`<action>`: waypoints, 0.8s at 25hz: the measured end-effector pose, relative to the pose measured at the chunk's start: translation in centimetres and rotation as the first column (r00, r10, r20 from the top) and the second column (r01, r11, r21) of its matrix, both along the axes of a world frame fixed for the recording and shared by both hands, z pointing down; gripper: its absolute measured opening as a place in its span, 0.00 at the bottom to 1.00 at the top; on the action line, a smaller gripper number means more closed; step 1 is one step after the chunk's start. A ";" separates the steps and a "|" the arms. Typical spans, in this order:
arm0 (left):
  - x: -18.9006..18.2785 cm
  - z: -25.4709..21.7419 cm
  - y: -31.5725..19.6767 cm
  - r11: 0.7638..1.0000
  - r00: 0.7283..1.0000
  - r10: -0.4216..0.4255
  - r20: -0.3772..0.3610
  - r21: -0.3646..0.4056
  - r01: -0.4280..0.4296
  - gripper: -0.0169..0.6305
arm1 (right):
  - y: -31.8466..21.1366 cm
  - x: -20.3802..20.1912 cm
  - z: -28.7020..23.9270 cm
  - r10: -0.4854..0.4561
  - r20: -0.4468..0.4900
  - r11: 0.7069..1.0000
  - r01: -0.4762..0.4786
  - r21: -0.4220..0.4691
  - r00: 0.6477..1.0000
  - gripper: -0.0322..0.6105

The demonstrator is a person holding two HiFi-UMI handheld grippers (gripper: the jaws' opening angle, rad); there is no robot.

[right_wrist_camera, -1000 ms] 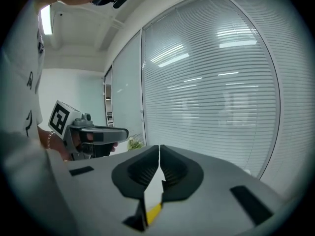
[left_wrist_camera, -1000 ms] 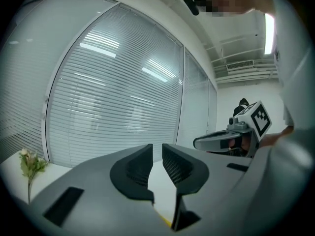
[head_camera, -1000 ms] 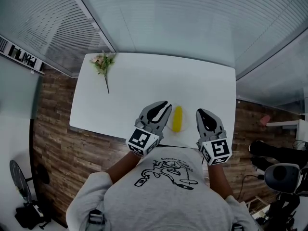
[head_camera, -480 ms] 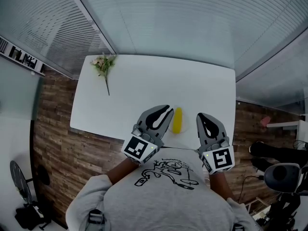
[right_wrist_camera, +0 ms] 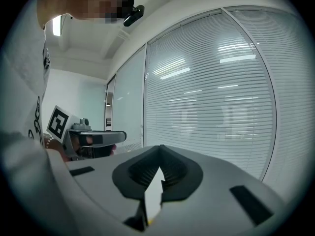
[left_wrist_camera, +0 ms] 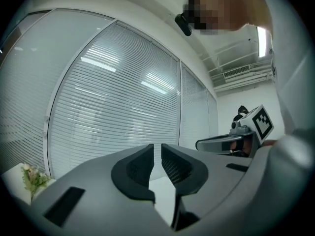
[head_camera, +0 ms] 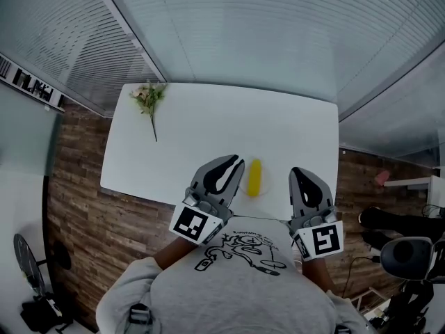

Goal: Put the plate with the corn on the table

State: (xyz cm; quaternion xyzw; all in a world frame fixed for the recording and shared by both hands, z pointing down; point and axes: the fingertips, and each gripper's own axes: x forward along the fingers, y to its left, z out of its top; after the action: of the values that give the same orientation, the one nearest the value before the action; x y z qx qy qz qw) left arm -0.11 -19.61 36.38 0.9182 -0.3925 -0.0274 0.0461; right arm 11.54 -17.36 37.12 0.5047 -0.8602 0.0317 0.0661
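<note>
The left gripper (head_camera: 236, 163) is held above the near edge of the white table (head_camera: 208, 117). In the left gripper view its jaws (left_wrist_camera: 157, 150) are seen a narrow slit apart, with nothing held between them; only a strip of white surface is seen through the gap. The right gripper (head_camera: 301, 172) is held beside it, well apart from it. In the right gripper view its jaws (right_wrist_camera: 160, 155) are seen pressed together at the tips, and nothing is clamped in them.

The corn (head_camera: 255, 177) is found between the two grippers, nearer the left one and touched by neither. It is laid lengthwise, pointing the same way as the jaws. The plate (head_camera: 265, 188) beneath it is white on white and can hardly be made out; it is set on the table near the person's edge.

A sprig of flowers (head_camera: 149, 96) is seen far ahead of the left gripper and off to its left, at the table's far corner. Each gripper is caught in the other's view, the right one (left_wrist_camera: 224, 143) and the left one (right_wrist_camera: 96, 137) both held level.
</note>
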 end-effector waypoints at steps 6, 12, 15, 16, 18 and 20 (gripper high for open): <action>-0.5 -0.3 -0.8 1.000 1.000 -0.029 -0.013 -0.002 0.029 0.12 | -0.4 0.2 0.3 0.017 0.002 1.000 -0.017 -0.005 1.000 0.06; -0.6 -0.7 -0.7 0.999 0.999 -0.038 -0.022 -0.005 0.038 0.12 | -0.4 0.5 0.0 0.027 0.003 1.000 -0.027 0.001 1.000 0.06; -0.5 -0.6 -0.7 0.999 0.999 -0.037 -0.023 -0.009 0.037 0.12 | -0.5 0.6 0.0 0.031 0.002 1.000 -0.031 0.002 1.000 0.06; -0.5 -0.7 -0.7 0.999 0.999 -0.037 -0.022 -0.009 0.037 0.12 | -0.5 0.6 -0.1 0.032 0.002 0.999 -0.032 0.002 0.999 0.06; -0.6 -0.7 -0.7 0.999 0.999 -0.037 -0.022 -0.009 0.037 0.12 | -0.6 0.6 -0.2 0.035 0.001 0.999 -0.035 0.002 0.999 0.06; -0.7 -0.7 -0.8 0.999 0.999 -0.036 -0.023 -0.008 0.036 0.12 | -0.7 0.5 -0.3 0.036 0.002 0.999 -0.036 0.003 0.999 0.06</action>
State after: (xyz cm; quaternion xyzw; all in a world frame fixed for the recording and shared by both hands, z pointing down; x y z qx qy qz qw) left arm -0.79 -20.37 35.68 0.9105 -0.4085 -0.0371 0.0535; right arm 12.04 -18.02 36.86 0.5200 -0.8512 0.0321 0.0637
